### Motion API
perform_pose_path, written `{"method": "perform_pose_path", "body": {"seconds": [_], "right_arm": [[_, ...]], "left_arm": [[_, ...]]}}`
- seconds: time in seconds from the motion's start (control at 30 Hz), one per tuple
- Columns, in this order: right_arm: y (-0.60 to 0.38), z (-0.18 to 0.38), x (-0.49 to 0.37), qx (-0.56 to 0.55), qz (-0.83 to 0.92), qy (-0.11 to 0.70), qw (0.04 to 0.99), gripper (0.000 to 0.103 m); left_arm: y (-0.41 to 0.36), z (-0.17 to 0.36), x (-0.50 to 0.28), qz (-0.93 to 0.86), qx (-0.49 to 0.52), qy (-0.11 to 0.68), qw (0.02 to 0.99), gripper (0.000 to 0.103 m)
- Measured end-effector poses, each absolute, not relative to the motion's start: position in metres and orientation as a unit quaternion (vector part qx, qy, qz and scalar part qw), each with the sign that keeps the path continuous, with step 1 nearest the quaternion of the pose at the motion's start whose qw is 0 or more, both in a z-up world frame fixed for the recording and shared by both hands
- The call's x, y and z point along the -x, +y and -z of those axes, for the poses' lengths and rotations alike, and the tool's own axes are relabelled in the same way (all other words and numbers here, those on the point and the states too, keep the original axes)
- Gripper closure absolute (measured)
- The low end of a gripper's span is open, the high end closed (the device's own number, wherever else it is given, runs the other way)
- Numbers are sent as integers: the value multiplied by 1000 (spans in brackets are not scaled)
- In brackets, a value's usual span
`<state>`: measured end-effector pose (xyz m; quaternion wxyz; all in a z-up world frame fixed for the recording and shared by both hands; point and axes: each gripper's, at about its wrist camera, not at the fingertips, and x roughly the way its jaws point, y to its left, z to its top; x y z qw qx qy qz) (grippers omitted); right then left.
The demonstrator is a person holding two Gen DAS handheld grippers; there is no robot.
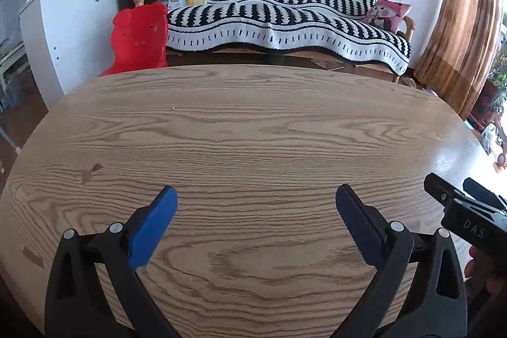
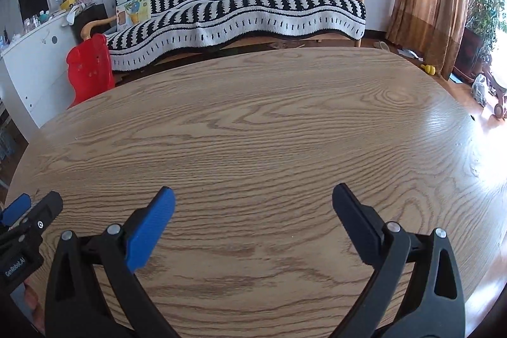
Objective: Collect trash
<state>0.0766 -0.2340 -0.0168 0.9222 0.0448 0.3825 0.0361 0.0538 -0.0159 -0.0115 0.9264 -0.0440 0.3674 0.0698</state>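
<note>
My left gripper [image 1: 256,195] is open and empty, held low over the wooden table [image 1: 253,122]. My right gripper [image 2: 253,195] is also open and empty over the same table [image 2: 269,122]. The right gripper's body shows at the right edge of the left wrist view [image 1: 469,211]. The left gripper's body shows at the left edge of the right wrist view [image 2: 28,224]. No piece of trash shows on the table in either view, only a tiny white speck [image 1: 173,108] far on the left.
Beyond the table's far edge stand a sofa with a black-and-white cover [image 1: 285,11], a red plastic chair [image 1: 139,37] and a white cabinet [image 1: 69,30] on the left. A brown curtain [image 1: 462,21] hangs on the right.
</note>
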Motion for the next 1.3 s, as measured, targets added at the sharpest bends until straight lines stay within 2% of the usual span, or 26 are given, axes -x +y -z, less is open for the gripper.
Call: {"method": "perform_pose_path", "body": {"seconds": [0.57,0.77,0.87,1.07,1.3], "right_arm": [[-239,18,-79,-45,-39,388,920,7],[-239,21,-80,-44,-41,395,917,7],[-240,23,-80,-45,-43,399,915,7],[-244,26,-85,-51,-46,407,911,7],[-243,44,-106,-9,-36,431,902,7]], "left_arm": [[-22,12,-52,-72,17,370,926,6],[-19,18,-53,-45,52,386,920,6],[-24,19,-48,-60,22,374,925,6],[-22,34,-55,-53,23,395,917,6],[-17,46,-72,-69,0,392,917,6]]}}
